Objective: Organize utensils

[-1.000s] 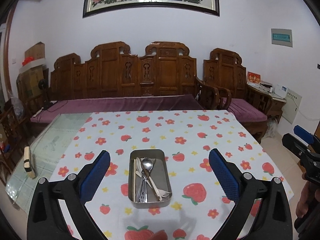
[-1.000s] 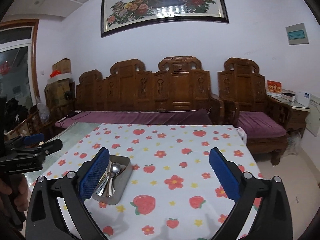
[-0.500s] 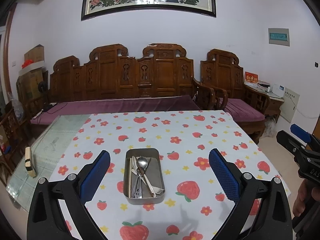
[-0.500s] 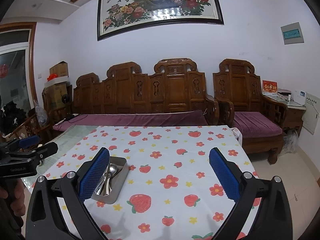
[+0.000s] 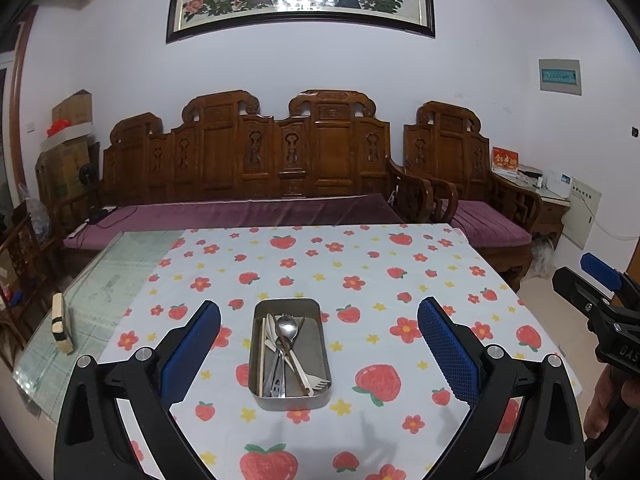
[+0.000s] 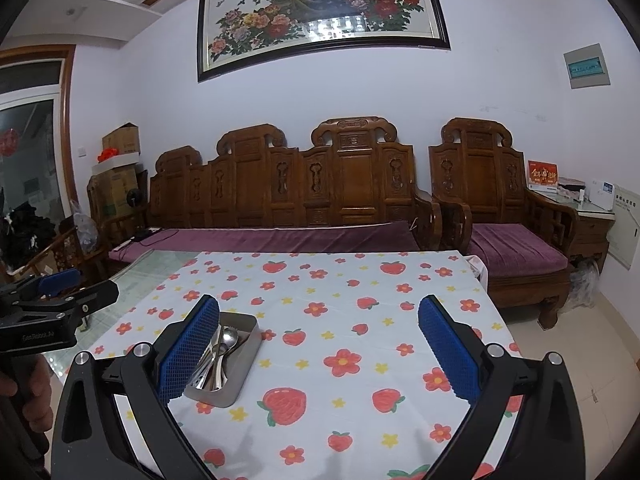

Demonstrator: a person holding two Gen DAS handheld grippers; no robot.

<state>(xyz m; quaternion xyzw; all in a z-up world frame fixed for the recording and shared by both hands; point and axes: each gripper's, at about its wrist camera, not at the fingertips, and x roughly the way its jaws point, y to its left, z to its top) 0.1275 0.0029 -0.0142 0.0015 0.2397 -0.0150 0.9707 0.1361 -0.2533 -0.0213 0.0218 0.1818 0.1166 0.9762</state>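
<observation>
A metal tin (image 5: 319, 336) stands on the strawberry-print tablecloth (image 5: 360, 280) and holds several utensils: a spoon (image 5: 287, 326), a white fork (image 5: 316, 382), chopsticks and other metal pieces. My left gripper (image 5: 319, 346) is open and empty, held back and above the tin. My right gripper (image 6: 319, 354) is open and empty; in its view the tin (image 6: 244, 376) lies partly behind its left finger (image 6: 188, 354). Each gripper shows at the edge of the other's view.
A small wooden block (image 5: 62, 324) lies on the uncovered glass part of the table (image 5: 108, 264) at the left. A carved wooden sofa (image 5: 256, 168) with purple cushions stands behind the table, an armchair (image 5: 472, 184) to its right.
Both grippers have drawn back and upward from the table, so the tin looks smaller and farther away. Both stay open.
</observation>
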